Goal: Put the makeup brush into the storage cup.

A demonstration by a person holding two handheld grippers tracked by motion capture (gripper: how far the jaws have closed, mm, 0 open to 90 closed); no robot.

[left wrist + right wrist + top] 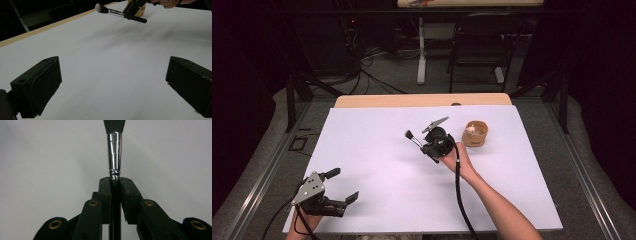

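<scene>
A makeup brush [414,139] with a dark head, silver ferrule and black handle is held above the white sheet [377,165] near the table's middle. My right gripper [424,146] is shut on its handle, and the bristles point left and away. In the right gripper view the jaws of this gripper [115,182] clamp the handle just below the ferrule of the brush [114,152]. My left gripper [344,185] rests open near the front left corner with nothing between its jaws. In the left gripper view this gripper [113,85] faces the far-off brush [112,11].
A small tan round cup [475,133] with something pale inside stands right of the right gripper. The wooden table edge [412,100] runs along the back. A dark chair [482,45] and cables lie beyond the table.
</scene>
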